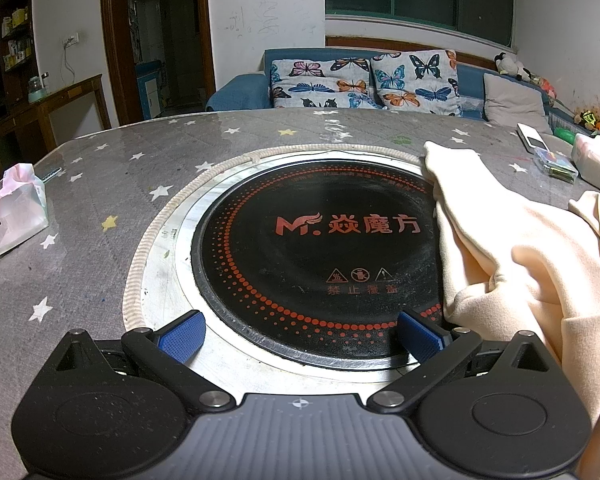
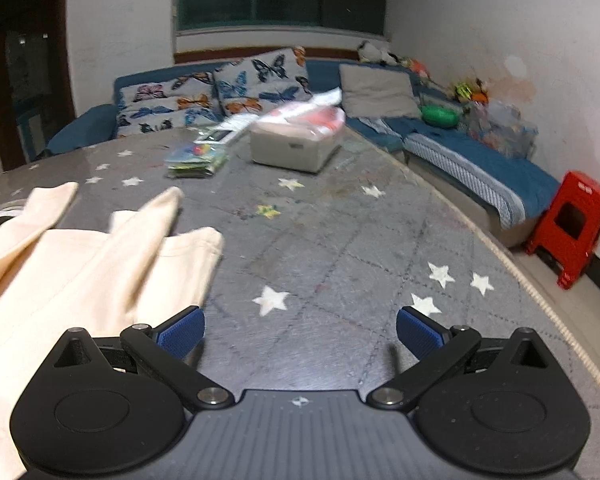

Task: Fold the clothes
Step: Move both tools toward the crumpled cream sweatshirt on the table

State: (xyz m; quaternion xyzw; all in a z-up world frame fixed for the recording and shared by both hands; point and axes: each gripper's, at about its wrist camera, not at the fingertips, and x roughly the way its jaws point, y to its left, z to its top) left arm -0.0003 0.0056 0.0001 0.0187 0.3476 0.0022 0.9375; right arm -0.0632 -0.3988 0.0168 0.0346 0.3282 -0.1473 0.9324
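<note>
A cream garment [image 1: 516, 264] lies crumpled on the grey star-patterned table, at the right in the left wrist view, partly over the black round cooktop [image 1: 316, 256]. The same garment [image 2: 84, 256] lies at the left in the right wrist view. My left gripper [image 1: 300, 336] is open and empty above the cooktop's near edge, just left of the garment. My right gripper [image 2: 300, 330] is open and empty over bare tablecloth, just right of the garment; its left finger [image 2: 182, 332] is near the cloth's edge.
A tissue pack [image 1: 14, 210] lies at the table's left. A white box [image 2: 296, 146], a card pack [image 2: 196, 160] and a remote [image 1: 534, 136] lie at the far right. A blue sofa with butterfly cushions [image 1: 364, 80] stands behind. A red stool [image 2: 570, 224] stands right of the table.
</note>
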